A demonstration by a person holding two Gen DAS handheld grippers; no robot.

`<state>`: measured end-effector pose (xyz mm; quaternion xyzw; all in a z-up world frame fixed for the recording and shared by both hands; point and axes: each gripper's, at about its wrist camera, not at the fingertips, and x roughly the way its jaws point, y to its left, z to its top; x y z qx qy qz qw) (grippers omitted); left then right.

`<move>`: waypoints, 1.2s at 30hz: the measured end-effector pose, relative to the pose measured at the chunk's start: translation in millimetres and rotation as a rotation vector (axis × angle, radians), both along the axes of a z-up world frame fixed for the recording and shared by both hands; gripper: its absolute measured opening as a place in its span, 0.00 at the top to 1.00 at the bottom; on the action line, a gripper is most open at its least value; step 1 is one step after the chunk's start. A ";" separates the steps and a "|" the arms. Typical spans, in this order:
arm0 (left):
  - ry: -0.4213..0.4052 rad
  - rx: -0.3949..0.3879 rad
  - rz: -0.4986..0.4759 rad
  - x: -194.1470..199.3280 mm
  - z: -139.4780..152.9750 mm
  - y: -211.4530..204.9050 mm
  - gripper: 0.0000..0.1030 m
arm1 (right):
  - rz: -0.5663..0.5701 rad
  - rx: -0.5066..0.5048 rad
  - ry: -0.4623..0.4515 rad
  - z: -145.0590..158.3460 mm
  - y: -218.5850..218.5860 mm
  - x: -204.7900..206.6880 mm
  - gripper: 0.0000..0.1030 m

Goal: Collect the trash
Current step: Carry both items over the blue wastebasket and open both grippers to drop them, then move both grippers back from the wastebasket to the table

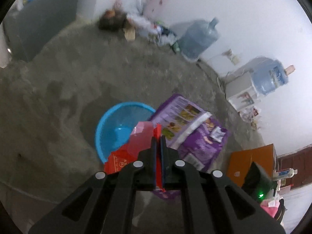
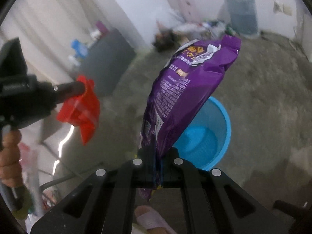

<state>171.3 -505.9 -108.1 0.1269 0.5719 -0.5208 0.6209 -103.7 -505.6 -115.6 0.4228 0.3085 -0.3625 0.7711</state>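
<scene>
Blue basin [image 2: 214, 136] seemingly empty; left tool [image 1: 158, 136] clamps red wrapper [image 1: 124, 152], right tool [image 2: 158, 154] purple bag [image 2: 185, 89].

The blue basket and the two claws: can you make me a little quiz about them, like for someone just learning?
1. True or false: the blue basket already holds trash.
2. What is the left claw shut on?
A. red wrapper
B. water jug
C. cardboard
3. What colour is the bag that the right claw grips?

Key:
1. False, it looks empty.
2. A.
3. Purple.
</scene>
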 end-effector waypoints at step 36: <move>-0.313 -0.249 0.235 -42.5 124.8 242.9 0.05 | 0.178 -0.179 0.061 40.9 75.0 -5.7 0.48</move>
